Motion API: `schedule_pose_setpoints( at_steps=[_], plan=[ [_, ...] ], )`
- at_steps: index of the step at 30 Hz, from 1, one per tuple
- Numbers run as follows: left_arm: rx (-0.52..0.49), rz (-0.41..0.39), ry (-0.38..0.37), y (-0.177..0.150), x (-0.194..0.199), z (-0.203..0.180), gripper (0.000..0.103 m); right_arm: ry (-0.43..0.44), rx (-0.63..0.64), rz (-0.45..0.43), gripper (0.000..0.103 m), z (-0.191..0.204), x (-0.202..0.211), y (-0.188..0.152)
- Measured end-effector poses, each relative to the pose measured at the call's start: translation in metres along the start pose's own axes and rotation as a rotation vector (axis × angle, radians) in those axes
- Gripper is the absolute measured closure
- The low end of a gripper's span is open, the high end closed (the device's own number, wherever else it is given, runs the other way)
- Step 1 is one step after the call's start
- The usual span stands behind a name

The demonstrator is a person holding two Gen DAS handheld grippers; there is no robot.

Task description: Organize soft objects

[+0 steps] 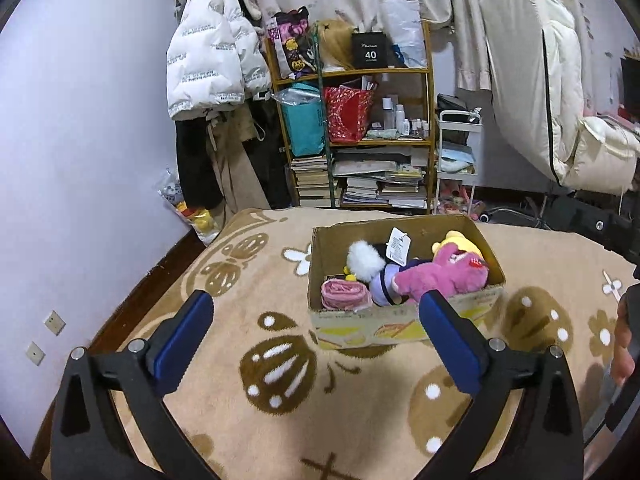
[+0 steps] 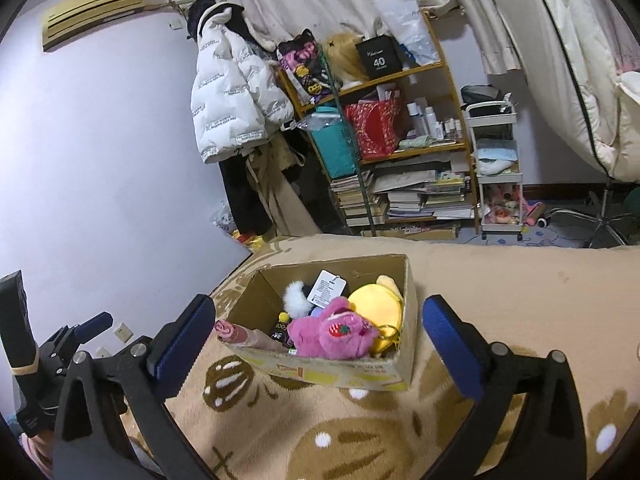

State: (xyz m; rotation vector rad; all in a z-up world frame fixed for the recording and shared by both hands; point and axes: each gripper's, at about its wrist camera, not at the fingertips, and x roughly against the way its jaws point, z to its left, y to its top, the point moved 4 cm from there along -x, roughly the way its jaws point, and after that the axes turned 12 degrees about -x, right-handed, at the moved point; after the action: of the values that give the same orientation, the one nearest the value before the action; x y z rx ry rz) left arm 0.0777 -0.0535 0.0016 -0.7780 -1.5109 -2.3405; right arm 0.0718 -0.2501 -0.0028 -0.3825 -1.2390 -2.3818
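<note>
A cardboard box (image 1: 400, 322) stands on the patterned beige blanket (image 1: 280, 400). It holds a pink plush bear (image 1: 436, 276), a yellow plush (image 1: 460, 242), a white fluffy toy (image 1: 362, 260) and a rolled pink cloth (image 1: 342, 295). My left gripper (image 1: 316, 316) is open and empty, just short of the box's near wall. In the right wrist view the box (image 2: 340, 372) with the pink plush (image 2: 332, 334) and yellow plush (image 2: 376, 306) lies ahead of my right gripper (image 2: 318, 320), which is open and empty. The left gripper's handle (image 2: 44, 364) shows at far left there.
A wooden shelf (image 1: 352, 120) with bags, bottles and stacked books stands against the far wall. A white puffer jacket (image 1: 212, 52) hangs left of it. A white trolley (image 1: 456, 160) and a white duvet (image 1: 552, 92) are at right. The bed meets the wall on the left.
</note>
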Motion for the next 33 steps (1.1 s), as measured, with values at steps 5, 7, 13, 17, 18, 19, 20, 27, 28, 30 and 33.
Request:
schedule_pose_setpoints(
  at_steps=[5, 7, 13, 17, 18, 19, 20, 27, 28, 30, 33],
  plan=[
    [-0.024, 0.001, -0.002, -0.008, 0.014, -0.004, 0.001, -0.055, 0.056, -0.002, 0.0, -0.001, 0.017, -0.013],
    [-0.032, 0.001, 0.003, -0.011, 0.017, -0.004, 0.001, -0.062, 0.047, -0.003, 0.0, -0.003, 0.025, -0.018],
    [0.002, 0.009, -0.007, -0.019, 0.023, 0.002, 0.001, -0.083, 0.052, -0.016, 0.0, -0.004, 0.04, -0.024],
    [0.01, 0.011, -0.007, -0.024, 0.022, 0.004, 0.001, -0.106, 0.043, -0.006, 0.0, -0.007, 0.042, -0.031],
    [0.01, 0.012, -0.008, -0.024, 0.021, 0.005, 0.001, -0.115, 0.044, -0.001, 0.0, -0.009, 0.041, -0.033],
    [0.009, 0.014, -0.01, -0.025, 0.02, 0.005, 0.001, -0.12, 0.045, -0.001, 0.0, -0.01, 0.041, -0.033],
    [0.008, 0.015, -0.011, -0.024, 0.019, 0.006, 0.001, -0.128, 0.046, -0.004, 0.0, -0.011, 0.041, -0.034],
    [0.016, 0.027, -0.03, -0.028, 0.011, 0.007, 0.001, -0.161, 0.067, -0.004, 0.0, -0.012, 0.033, -0.037],
    [0.018, 0.026, -0.029, -0.028, 0.011, 0.007, 0.001, -0.162, 0.068, -0.002, 0.0, -0.012, 0.032, -0.038],
    [0.018, 0.023, -0.028, -0.028, 0.01, 0.007, 0.001, -0.162, 0.069, 0.001, 0.0, -0.013, 0.031, -0.038],
    [0.02, 0.014, -0.034, -0.028, 0.009, 0.007, 0.001, -0.163, 0.069, 0.001, 0.0, -0.012, 0.031, -0.038]
  ],
)
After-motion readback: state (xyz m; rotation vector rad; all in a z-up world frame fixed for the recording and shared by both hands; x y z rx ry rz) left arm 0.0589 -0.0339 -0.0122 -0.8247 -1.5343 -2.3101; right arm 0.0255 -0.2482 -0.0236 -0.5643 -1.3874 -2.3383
